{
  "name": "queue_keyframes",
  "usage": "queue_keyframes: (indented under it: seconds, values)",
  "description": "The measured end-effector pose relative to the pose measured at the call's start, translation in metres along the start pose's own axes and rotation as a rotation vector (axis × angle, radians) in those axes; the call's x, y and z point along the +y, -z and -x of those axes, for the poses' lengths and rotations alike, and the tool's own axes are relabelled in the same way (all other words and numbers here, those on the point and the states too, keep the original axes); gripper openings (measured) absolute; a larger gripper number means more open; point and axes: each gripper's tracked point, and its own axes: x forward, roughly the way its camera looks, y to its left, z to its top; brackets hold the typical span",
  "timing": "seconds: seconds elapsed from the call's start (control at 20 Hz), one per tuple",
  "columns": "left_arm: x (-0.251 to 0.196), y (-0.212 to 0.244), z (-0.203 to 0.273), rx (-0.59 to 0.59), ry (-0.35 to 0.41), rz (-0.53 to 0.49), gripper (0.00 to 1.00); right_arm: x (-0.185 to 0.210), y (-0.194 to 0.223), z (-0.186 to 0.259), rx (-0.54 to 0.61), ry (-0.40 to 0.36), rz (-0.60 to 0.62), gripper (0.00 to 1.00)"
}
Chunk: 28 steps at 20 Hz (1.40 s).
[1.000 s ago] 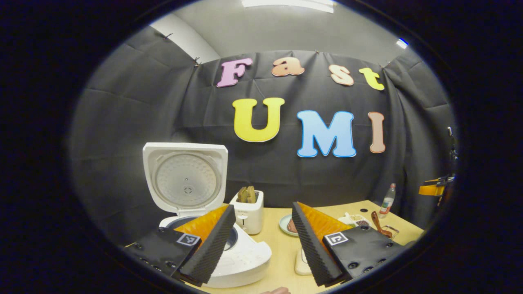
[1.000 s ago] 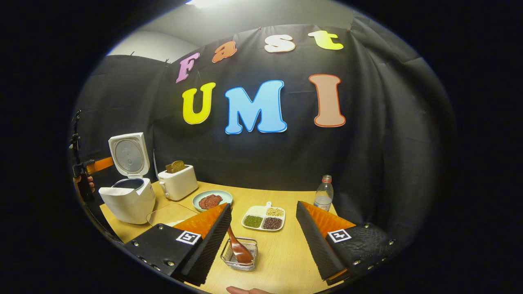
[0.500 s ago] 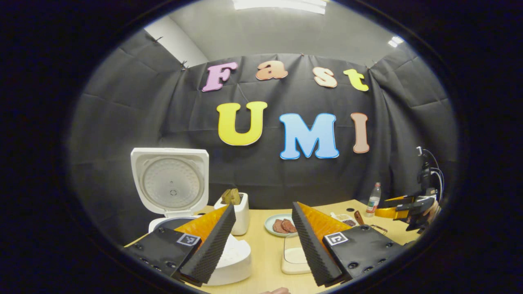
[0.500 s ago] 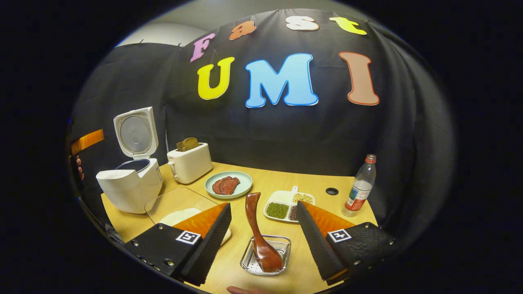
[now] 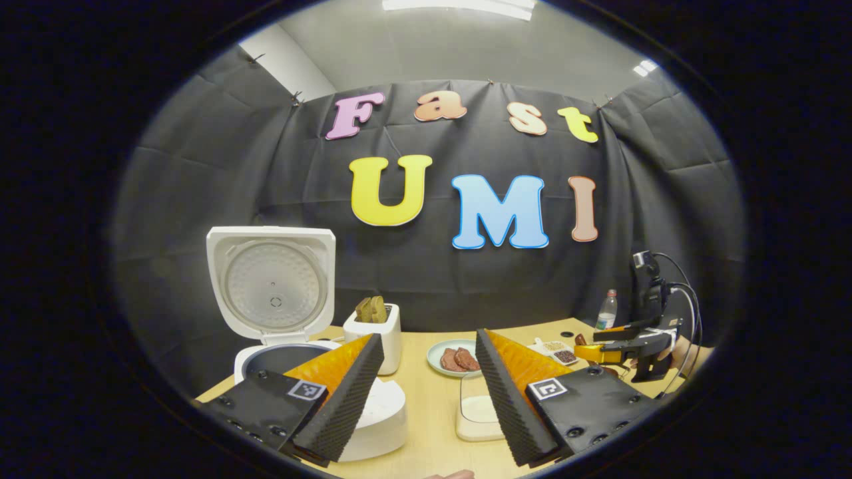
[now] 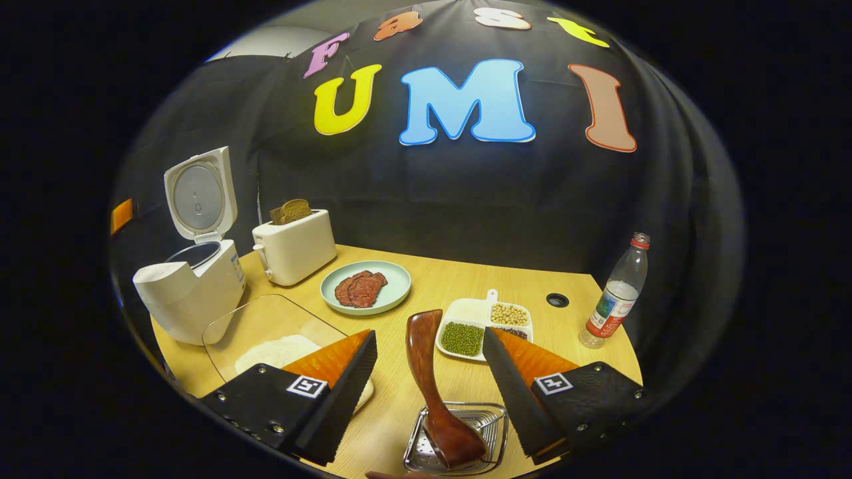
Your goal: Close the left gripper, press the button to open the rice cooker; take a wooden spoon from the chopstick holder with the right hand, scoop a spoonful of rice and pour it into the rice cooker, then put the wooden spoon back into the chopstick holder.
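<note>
Hovering released, right hand-held gripper (image 6: 429, 376) astride wooden spoon (image 6: 436, 392), left hand-held gripper (image 5: 429, 386) released, labels illegible.

A white toaster (image 6: 293, 247) with brown bread in it stands on the counter (image 6: 452, 279). Just to its right is a round plate (image 6: 365, 287) with red meat. Farther right of the toaster is a white tray (image 6: 484, 320) of beans. A water bottle (image 6: 616, 293) stands far right.
</note>
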Motion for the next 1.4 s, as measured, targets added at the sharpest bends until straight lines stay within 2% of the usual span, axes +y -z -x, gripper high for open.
queue_keyframes:
  seconds: [0.25, 0.3, 0.35, 0.4, 0.45, 0.5, 0.55, 0.65, 0.95, 1.05, 1.1, 1.2, 1.25, 1.4]
  values:
    - [0.002, 0.004, 0.003, -0.005, 0.004, 0.009, 0.95, 0.004, 0.004, -0.028, 0.041, 0.021, -0.022, 0.97]
    - [0.002, 0.004, 0.002, -0.005, 0.004, 0.008, 0.95, 0.005, 0.007, -0.032, 0.066, 0.026, -0.031, 0.91]
    - [0.003, 0.006, 0.002, -0.003, 0.003, 0.005, 0.95, 0.004, 0.008, -0.035, 0.075, 0.026, -0.048, 0.90]
    - [0.004, 0.008, 0.002, 0.000, 0.002, 0.005, 0.96, 0.004, 0.005, -0.035, 0.065, 0.029, -0.054, 0.80]
    - [0.003, 0.010, 0.001, 0.003, 0.003, 0.006, 0.96, -0.001, 0.004, -0.033, 0.061, 0.054, -0.037, 0.75]
    - [0.003, 0.012, 0.000, 0.006, 0.004, 0.007, 0.96, -0.009, 0.000, -0.023, 0.061, 0.090, -0.036, 0.53]
    - [0.002, 0.014, -0.001, 0.008, 0.004, 0.008, 0.96, -0.007, -0.004, -0.021, 0.053, 0.080, -0.048, 0.30]
    - [0.002, 0.016, -0.002, 0.009, 0.005, 0.010, 0.95, -0.009, -0.006, -0.006, 0.041, 0.049, -0.072, 0.29]
    - [-0.002, 0.017, -0.002, 0.007, 0.013, 0.011, 0.96, -0.017, -0.005, 0.051, -0.019, -0.001, -0.046, 0.29]
    - [-0.003, 0.017, -0.001, 0.005, 0.013, 0.003, 0.96, -0.017, -0.002, 0.065, -0.043, -0.032, -0.091, 0.29]
    - [-0.003, 0.017, -0.001, 0.005, 0.012, 0.003, 0.96, -0.019, -0.001, 0.069, -0.063, -0.040, -0.128, 0.19]
    - [-0.006, 0.016, -0.001, 0.005, 0.018, 0.005, 0.96, -0.025, 0.003, 0.069, -0.095, -0.055, -0.154, 0.19]
    - [-0.006, 0.017, -0.002, 0.004, 0.017, 0.005, 0.96, -0.023, 0.001, 0.071, -0.108, -0.059, -0.167, 0.10]
    - [-0.006, 0.019, -0.002, 0.010, 0.014, -0.001, 0.96, -0.022, -0.002, 0.073, -0.140, -0.076, -0.191, 0.10]
